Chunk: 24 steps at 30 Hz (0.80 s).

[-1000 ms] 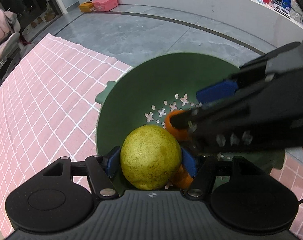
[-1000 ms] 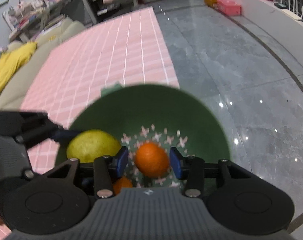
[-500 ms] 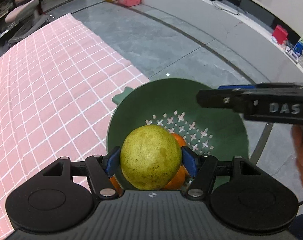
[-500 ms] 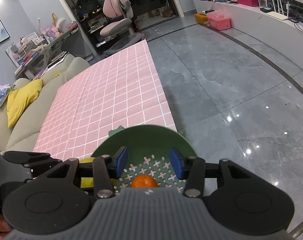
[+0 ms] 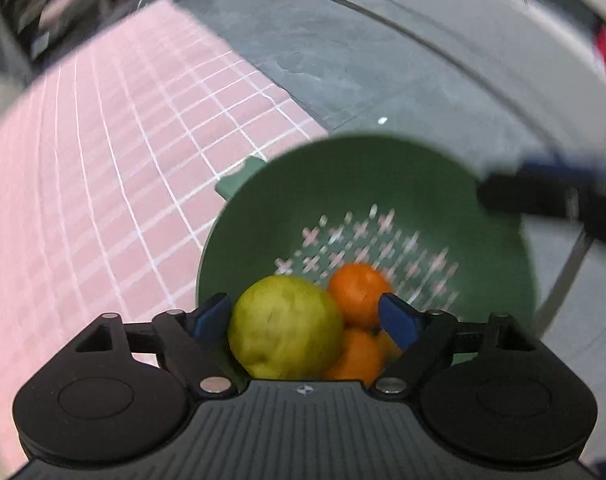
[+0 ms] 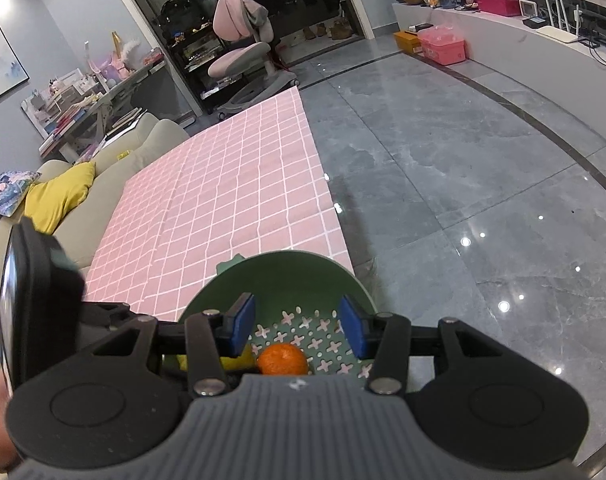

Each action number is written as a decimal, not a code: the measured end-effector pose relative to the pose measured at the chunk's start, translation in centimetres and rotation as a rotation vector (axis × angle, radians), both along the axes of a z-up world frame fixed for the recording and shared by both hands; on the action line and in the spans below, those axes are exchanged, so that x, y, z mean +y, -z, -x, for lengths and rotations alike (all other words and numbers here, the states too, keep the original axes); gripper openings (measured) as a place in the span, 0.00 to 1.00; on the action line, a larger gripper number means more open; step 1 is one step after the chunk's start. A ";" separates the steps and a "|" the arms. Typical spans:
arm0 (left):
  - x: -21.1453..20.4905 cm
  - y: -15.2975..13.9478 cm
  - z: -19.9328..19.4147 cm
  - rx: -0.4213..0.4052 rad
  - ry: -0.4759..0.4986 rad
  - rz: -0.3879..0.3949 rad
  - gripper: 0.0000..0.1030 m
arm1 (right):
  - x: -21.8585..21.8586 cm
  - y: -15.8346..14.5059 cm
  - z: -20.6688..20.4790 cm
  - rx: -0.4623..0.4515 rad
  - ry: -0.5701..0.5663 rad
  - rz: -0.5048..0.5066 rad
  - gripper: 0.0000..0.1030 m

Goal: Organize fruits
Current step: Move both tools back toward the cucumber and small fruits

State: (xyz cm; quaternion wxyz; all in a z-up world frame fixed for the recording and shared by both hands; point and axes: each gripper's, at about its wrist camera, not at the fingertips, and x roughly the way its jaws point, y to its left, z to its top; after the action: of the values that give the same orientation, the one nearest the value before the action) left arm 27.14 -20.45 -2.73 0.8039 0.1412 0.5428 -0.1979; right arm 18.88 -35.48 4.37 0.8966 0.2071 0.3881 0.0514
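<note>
A green colander [image 5: 383, 168] stands on the pink checked cloth by its edge. In it lie a yellow-green pear [image 5: 285, 328] and oranges [image 5: 359, 296]. My left gripper [image 5: 303, 318] hangs over the bowl with its jaws opening. The pear sits between the blue pads, and the right pad stands clear of it. My right gripper [image 6: 297, 326] is open above the colander [image 6: 287, 264] with nothing between its pads. An orange [image 6: 283, 360] shows below it, beside a sliver of the pear [image 6: 233, 362]. The right gripper [image 5: 543, 196] appears blurred at the bowl's right rim.
The pink checked cloth [image 6: 223, 200] stretches away to the left of the colander. Glossy grey floor tiles [image 6: 463, 180] lie to the right. A sofa with a yellow cushion [image 6: 59, 196] borders the cloth. A pink chair [image 6: 243, 44] and a pink box [image 6: 443, 46] stand far off.
The left jaws have spread away from the pear, which now rests in the colander against the oranges. The right gripper has risen and drawn back from the orange it straddled.
</note>
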 end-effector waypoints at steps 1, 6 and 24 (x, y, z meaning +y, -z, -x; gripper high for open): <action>0.7 -0.7 -0.5 0.014 -0.040 0.065 0.95 | 0.0 0.0 0.0 -0.001 -0.001 -0.002 0.43; 4.0 -4.8 -0.4 -0.020 -0.162 0.291 0.95 | -0.1 -0.3 0.1 -0.006 0.007 -0.008 0.43; 19.4 -8.3 16.0 -0.194 -0.318 0.228 0.95 | 6.6 -2.7 4.7 -0.121 -0.159 0.111 0.43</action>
State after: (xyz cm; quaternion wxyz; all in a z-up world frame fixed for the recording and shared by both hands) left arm 11.10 -1.08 5.56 0.8842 -0.0198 0.4526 -0.1142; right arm 14.23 -28.90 7.09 0.9215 0.1224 0.3507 0.1133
